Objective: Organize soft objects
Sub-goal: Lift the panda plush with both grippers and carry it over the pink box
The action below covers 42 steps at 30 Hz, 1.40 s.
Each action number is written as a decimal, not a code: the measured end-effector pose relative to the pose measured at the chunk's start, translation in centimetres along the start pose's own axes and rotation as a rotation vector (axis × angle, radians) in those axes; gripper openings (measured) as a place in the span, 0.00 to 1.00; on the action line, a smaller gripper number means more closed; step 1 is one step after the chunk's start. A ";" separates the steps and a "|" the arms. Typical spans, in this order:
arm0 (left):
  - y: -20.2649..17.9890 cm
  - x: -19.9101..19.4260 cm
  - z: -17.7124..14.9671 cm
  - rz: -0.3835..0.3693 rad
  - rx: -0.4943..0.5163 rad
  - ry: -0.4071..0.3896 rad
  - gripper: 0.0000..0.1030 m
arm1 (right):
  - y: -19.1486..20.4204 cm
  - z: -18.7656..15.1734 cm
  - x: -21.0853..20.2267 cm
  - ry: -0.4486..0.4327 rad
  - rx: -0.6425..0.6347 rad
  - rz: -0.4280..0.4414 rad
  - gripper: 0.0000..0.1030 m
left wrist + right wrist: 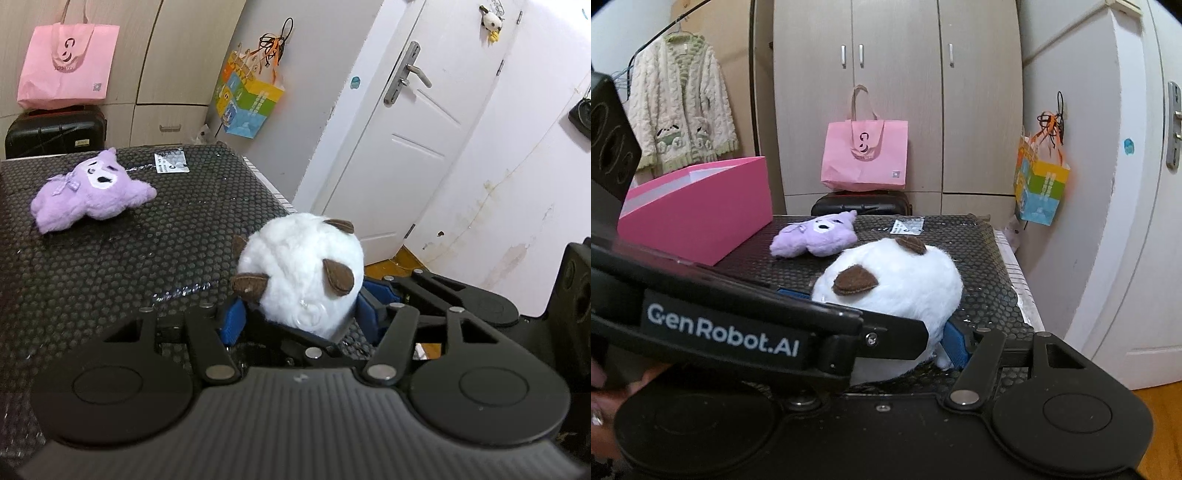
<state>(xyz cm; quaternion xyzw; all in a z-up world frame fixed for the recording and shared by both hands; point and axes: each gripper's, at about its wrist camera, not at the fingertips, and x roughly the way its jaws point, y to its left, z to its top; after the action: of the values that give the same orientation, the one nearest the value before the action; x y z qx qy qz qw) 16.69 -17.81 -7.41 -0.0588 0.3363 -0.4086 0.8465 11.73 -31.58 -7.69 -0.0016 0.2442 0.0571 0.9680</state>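
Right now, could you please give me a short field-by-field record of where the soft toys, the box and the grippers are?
surface: black honeycomb-patterned top
white plush toy: round, brown felt patches, at the near right of the top
left gripper: blue pads pressed on both sides of the white plush toy
right gripper: also closed on the white plush toy, beside the left gripper
purple plush toy: lying loose further back, not held
pink box: open, far left of the top, beside the purple plush toy

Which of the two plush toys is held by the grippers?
The white plush toy with brown ears, clamped between the blue pads of the left gripper. The purple plush toy lies free, farther back on the black surface.
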 end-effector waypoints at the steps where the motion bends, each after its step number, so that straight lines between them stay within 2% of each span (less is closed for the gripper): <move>1: 0.0 -0.4 -0.1 0.000 -0.001 0.001 0.58 | 0.3 0.0 -0.2 0.001 -0.003 0.001 0.67; 15: -1.1 -5.9 -1.8 0.046 0.005 0.006 0.58 | 3.7 0.2 -3.9 0.011 0.024 0.063 0.67; 25: -1.0 -10.8 -3.0 0.043 0.000 -0.014 0.58 | 6.8 0.4 -6.9 0.014 0.001 0.099 0.67; 30: -0.6 -14.1 -3.4 0.044 -0.020 -0.063 0.58 | 8.5 1.2 -8.3 0.003 -0.035 0.153 0.67; 37: -0.1 -18.7 -3.4 0.102 -0.001 -0.146 0.58 | 11.0 2.7 -9.4 -0.028 -0.032 0.252 0.67; 42: 0.6 -21.1 -3.1 0.146 -0.001 -0.191 0.58 | 13.2 4.0 -9.5 -0.058 -0.081 0.295 0.67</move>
<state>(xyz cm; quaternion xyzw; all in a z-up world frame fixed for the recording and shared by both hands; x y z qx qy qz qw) 5.88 -1.39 1.00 -0.0731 0.2577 -0.3385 0.9020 3.81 -19.35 0.63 -0.0030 0.2111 0.2084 0.9550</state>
